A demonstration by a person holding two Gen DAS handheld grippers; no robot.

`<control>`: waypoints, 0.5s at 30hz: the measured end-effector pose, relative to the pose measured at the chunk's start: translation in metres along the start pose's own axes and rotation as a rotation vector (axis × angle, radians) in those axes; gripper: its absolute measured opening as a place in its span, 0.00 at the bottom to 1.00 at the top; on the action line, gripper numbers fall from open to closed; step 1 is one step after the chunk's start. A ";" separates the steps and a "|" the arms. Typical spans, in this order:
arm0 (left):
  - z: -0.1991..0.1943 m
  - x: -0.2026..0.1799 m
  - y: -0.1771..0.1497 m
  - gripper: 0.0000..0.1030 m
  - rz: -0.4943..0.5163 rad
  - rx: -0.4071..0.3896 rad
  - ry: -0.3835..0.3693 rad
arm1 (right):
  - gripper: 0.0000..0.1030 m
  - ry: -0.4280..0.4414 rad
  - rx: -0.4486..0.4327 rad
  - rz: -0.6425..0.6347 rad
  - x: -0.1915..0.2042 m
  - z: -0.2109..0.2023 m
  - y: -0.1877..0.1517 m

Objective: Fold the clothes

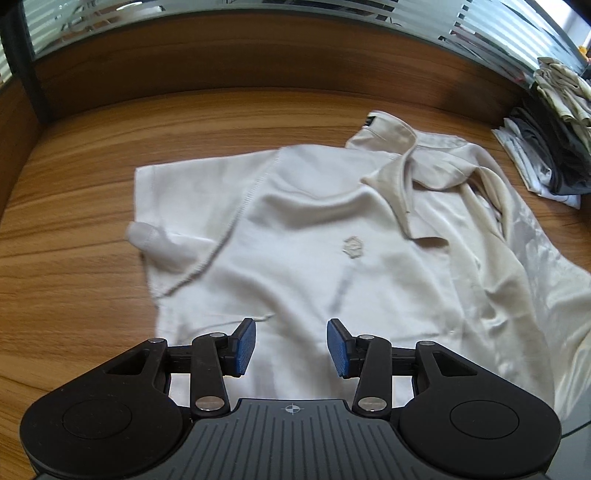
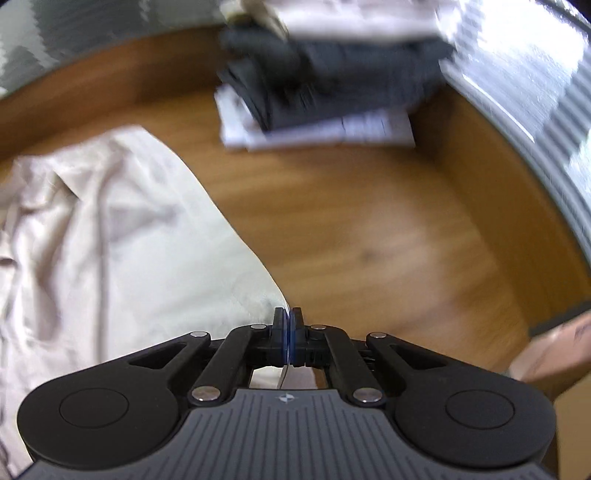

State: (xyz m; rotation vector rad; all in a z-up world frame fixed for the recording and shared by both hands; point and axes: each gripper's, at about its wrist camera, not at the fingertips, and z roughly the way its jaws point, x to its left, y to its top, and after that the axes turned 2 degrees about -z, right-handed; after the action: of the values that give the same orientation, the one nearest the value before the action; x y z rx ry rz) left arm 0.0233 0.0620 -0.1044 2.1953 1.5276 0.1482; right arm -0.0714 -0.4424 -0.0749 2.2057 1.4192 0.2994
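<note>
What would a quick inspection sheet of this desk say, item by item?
Surface: wooden table, wood-grain top, with a raised wooden back edge.
Job's things: cream polo shirt spread front up, collar open, wrinkled, right side bunched.
Clutter: stack of folded clothes at the far right, white at the bottom, dark grey above, beige on top.
Grippers: left gripper open above the shirt's lower part, holding nothing; right gripper shut on the shirt's edge, cloth between its fingers.
Cables: nothing seen.
Surroundings: striped frosted glass partition behind the table; cardboard box at the right edge, blurred.
</note>
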 end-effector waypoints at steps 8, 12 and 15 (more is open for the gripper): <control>-0.001 -0.007 0.013 0.44 0.000 0.019 -0.028 | 0.01 0.276 -0.040 -0.075 0.056 -0.063 0.005; -0.006 -0.005 0.025 0.44 0.031 0.033 -0.027 | 0.01 0.387 0.003 -0.131 0.112 -0.073 -0.016; -0.010 -0.003 0.033 0.44 0.075 0.046 -0.016 | 0.01 0.442 0.034 -0.173 0.155 -0.080 -0.038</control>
State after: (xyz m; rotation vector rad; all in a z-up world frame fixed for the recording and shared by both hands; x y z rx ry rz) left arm 0.0475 0.0533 -0.0807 2.2859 1.4541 0.1206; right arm -0.0690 -0.2674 -0.0384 2.1062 1.8421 0.7409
